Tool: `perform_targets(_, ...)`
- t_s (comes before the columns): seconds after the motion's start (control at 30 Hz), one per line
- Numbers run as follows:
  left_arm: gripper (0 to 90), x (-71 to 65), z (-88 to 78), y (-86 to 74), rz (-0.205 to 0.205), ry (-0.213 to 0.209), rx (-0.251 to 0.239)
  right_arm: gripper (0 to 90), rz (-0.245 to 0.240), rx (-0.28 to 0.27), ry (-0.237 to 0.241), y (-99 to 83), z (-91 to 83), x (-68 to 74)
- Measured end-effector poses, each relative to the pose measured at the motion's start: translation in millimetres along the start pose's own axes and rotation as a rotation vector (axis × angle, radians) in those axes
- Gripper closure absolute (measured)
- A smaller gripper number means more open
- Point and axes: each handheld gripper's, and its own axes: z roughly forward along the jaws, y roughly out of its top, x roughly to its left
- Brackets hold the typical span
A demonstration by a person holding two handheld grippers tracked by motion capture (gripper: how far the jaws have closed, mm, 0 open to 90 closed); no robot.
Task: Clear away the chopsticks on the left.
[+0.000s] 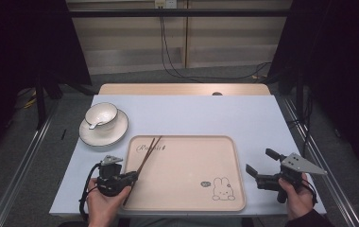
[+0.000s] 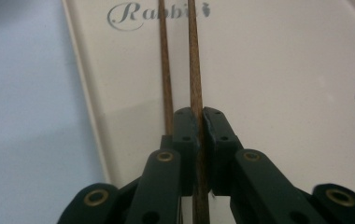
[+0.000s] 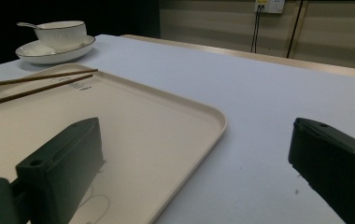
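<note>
While left gripper pinches chopsticks over tray at seven o'clock, right gripper gapes empty at four o'clock.

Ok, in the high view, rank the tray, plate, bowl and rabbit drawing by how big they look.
Largest to smallest:
1. tray
2. plate
3. bowl
4. rabbit drawing
The bowl sits on the plate.

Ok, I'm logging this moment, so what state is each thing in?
left gripper: shut on chopsticks
right gripper: open, holding nothing
chopsticks: over the tray's left side
tray: flat on the table
bowl: upright on saucer, spoon inside
</note>
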Motion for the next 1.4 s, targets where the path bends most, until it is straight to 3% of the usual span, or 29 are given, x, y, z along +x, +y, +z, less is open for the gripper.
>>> perform_targets(0.17, 84.4, -3.6, 5.5, -0.7, 0.022, 0.033, 0.035, 2.8, -0.003, 0.000, 0.001, 0.0, 0.4, -0.2)
perform_targets(0.43, 84.3, -8.5, 14.2, -2.7, 0.045, 0.042, 0.080, 2.8, -0.003, 0.002, 0.004, 0.0, 0.5, 0.1)
perform_targets(0.83, 83.9, -7.2, 19.3, -2.5, 0.060, 0.048, 0.086, 2.8, -0.006, 0.003, 0.009, -0.1, 0.7, 0.2)
perform_targets(1.3, 78.6, -6.8, 19.1, -1.7, 0.077, 0.004, 0.091, 2.9, -0.003, 0.004, 0.005, -0.1, 1.2, -0.1)
perform_targets(1.4, 73.7, -9.3, 17.4, -1.4, 0.088, -0.025, 0.055, 2.8, -0.004, 0.002, 0.004, -0.1, 0.8, -0.4)
